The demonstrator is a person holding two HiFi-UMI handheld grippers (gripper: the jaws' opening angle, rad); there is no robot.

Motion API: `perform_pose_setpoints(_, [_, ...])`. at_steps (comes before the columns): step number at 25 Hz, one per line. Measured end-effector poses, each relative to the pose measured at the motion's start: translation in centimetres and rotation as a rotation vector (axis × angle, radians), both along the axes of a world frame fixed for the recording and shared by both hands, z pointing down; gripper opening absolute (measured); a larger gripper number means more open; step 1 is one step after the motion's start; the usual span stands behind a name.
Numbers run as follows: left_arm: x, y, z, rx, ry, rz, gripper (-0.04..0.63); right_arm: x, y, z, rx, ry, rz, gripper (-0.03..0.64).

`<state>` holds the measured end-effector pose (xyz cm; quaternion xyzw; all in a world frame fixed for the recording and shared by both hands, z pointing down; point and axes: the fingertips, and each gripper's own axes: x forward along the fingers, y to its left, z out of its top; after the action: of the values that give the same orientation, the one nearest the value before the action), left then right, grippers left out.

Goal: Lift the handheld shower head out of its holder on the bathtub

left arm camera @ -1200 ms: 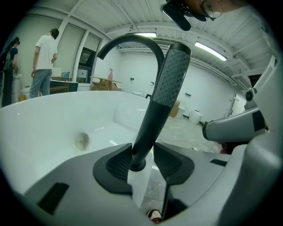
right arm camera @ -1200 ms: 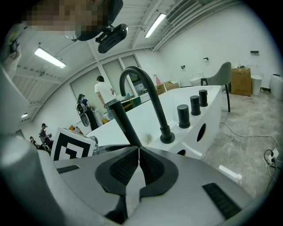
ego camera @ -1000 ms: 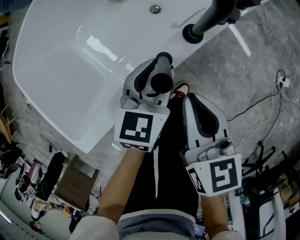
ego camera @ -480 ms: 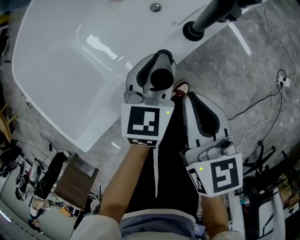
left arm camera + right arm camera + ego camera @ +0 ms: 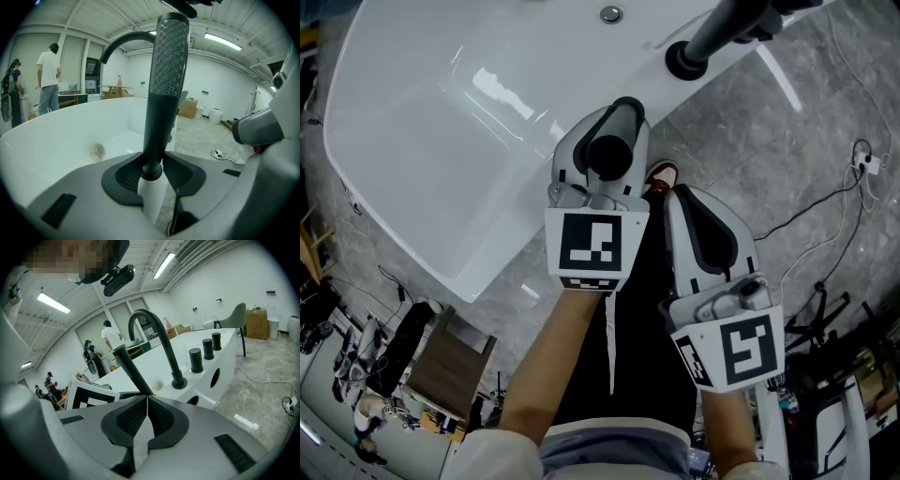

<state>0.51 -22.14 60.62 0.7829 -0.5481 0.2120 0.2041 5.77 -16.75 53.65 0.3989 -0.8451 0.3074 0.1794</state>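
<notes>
The handheld shower head is a dark stick with a dotted spray face, standing upright in the left gripper view. My left gripper is shut on its lower handle. From the head view I look down on the shower head's round dark end, held in the left gripper over the near rim of the white bathtub. Its holder is hidden under the gripper. My right gripper hangs beside it over the floor, jaws shut with nothing between them. The shower head's handle shows just beyond them.
A black arched faucet and three black knobs stand on the tub's rim to the right. The tub drain lies at the far end. Cables trail on the grey floor. People stand in the background.
My left gripper, still shut on the shower head, has shifted slightly up and right towards the tub. The right gripper has stayed where it was.
</notes>
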Motion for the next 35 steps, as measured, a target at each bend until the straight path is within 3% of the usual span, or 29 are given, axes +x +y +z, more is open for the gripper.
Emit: perform_pose_setpoints(35, [-0.8, 1.7, -1.7, -0.048, 0.037, -0.011, 0.138, -0.4, -0.2, -2.5, 0.037, 0.005, 0.007, 0.02])
